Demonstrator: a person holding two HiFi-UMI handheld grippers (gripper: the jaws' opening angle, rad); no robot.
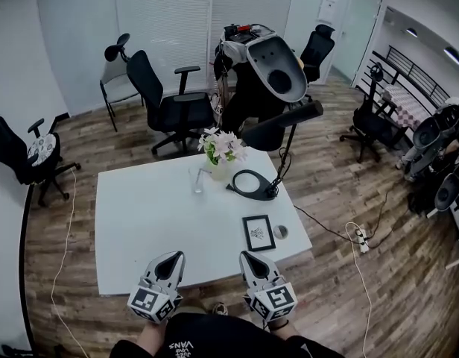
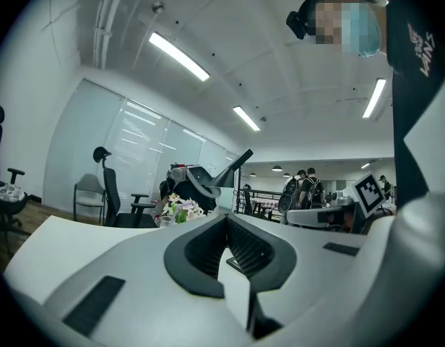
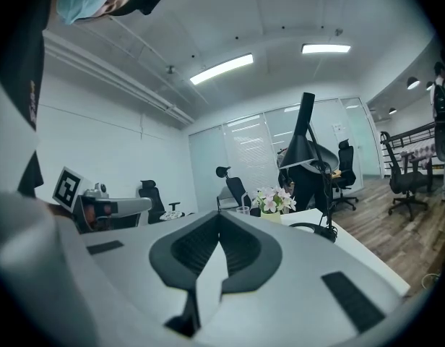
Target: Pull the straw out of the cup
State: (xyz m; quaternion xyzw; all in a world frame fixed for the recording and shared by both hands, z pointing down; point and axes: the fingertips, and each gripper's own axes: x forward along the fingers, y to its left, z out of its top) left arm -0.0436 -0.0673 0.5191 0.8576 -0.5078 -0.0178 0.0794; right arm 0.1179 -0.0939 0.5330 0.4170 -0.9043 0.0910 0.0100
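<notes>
A clear glass cup (image 1: 197, 180) stands near the far edge of the white table (image 1: 140, 222), just left of a vase of pale flowers (image 1: 221, 150). The straw in it is too thin to make out. In the left gripper view the cup (image 2: 165, 221) is small beside the flowers; in the right gripper view the cup (image 3: 243, 210) stands left of them. My left gripper (image 1: 172, 256) and right gripper (image 1: 249, 258) hover side by side over the table's near edge, far from the cup. Both point level toward it, shut, with nothing between their jaws.
A black desk lamp with a ring base (image 1: 252, 186) stands right of the flowers. A small framed picture (image 1: 258, 233) and a round disc (image 1: 281, 231) lie at the near right. Office chairs (image 1: 170, 103) and a robot rig (image 1: 267, 66) stand behind the table. A cable and power strip (image 1: 358, 236) lie on the floor at right.
</notes>
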